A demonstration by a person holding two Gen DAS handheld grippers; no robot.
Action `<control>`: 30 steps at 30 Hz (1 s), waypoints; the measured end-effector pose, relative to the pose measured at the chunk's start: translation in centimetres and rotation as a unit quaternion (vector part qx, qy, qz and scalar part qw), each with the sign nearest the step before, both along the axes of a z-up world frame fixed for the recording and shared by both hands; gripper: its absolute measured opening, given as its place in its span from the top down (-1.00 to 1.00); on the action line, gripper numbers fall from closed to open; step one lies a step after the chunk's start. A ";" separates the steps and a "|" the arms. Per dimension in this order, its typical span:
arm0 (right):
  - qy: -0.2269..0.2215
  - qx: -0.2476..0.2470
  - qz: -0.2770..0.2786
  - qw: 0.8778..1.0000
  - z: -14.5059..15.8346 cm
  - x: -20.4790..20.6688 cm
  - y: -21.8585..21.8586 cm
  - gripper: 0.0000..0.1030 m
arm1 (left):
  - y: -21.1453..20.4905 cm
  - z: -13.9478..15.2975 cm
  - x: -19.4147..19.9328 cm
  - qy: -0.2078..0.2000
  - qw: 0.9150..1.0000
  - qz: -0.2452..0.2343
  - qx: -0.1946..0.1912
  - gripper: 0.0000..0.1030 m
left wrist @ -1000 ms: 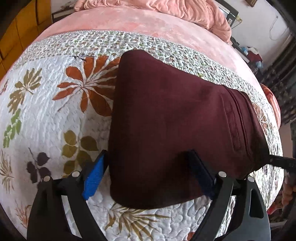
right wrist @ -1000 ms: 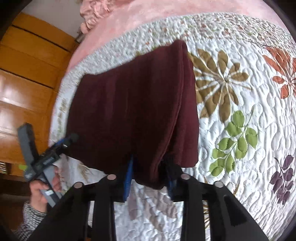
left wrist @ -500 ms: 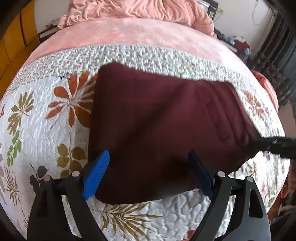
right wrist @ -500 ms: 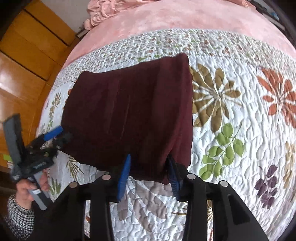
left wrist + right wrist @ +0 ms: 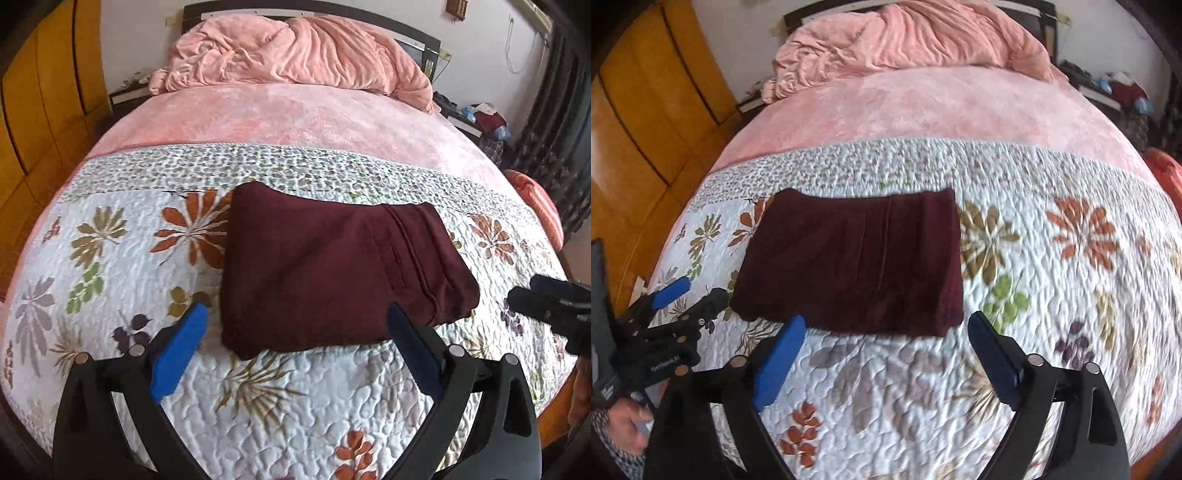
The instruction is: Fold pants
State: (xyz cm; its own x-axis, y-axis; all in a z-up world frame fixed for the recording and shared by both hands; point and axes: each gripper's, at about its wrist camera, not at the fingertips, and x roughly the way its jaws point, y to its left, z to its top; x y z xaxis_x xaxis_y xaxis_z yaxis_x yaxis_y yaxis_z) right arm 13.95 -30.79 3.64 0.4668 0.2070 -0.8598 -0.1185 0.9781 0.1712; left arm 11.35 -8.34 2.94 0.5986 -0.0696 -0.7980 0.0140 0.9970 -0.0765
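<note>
Dark maroon fabric pants (image 5: 332,273) lie folded into a flat rectangle on the white floral quilted bedspread (image 5: 295,398) — untouched. Left gripper (image 5: 295,332) and right gripper (image 5: 882,339) both hang spread wide, empty, just short of the near edge

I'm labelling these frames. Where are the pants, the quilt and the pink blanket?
pants (image 5: 325,280), left wrist view, middle of the folded top layer.
quilt (image 5: 1052,295), right wrist view, bare patch right of the pants.
pink blanket (image 5: 295,55), left wrist view, middle of the heap.
</note>
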 end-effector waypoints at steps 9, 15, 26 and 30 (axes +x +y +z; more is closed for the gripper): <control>0.003 -0.027 -0.038 0.999 -0.5 -1.1 0.8 -0.87 | 0.8 0.2 -0.9 -0.002 0.999 0.010 0.044 -0.88; 0.006 -0.022 -0.057 0.998 -0.9 -1.2 0.8 -0.89 | 0.8 0.0 -1.1 0.002 0.998 0.016 0.053 -0.88; 0.011 -0.046 -0.054 0.997 -2.2 -1.9 1.9 -0.92 | -0.8 -0.4 -1.5 0.012 0.998 -0.004 0.065 -0.88; 0.010 -0.044 -0.059 0.997 -2.3 -1.9 1.7 -0.92 | -1.1 -0.5 -1.6 0.011 0.997 -0.003 0.070 -0.88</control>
State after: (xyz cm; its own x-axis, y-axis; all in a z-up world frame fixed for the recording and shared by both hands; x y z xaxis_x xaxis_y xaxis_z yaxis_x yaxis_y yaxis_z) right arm 12.00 -29.11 1.33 0.4663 0.0748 -0.8814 0.0015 0.9964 0.0853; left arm 9.78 -9.40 2.48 0.5808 0.0403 -0.8131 0.0195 0.9978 0.0633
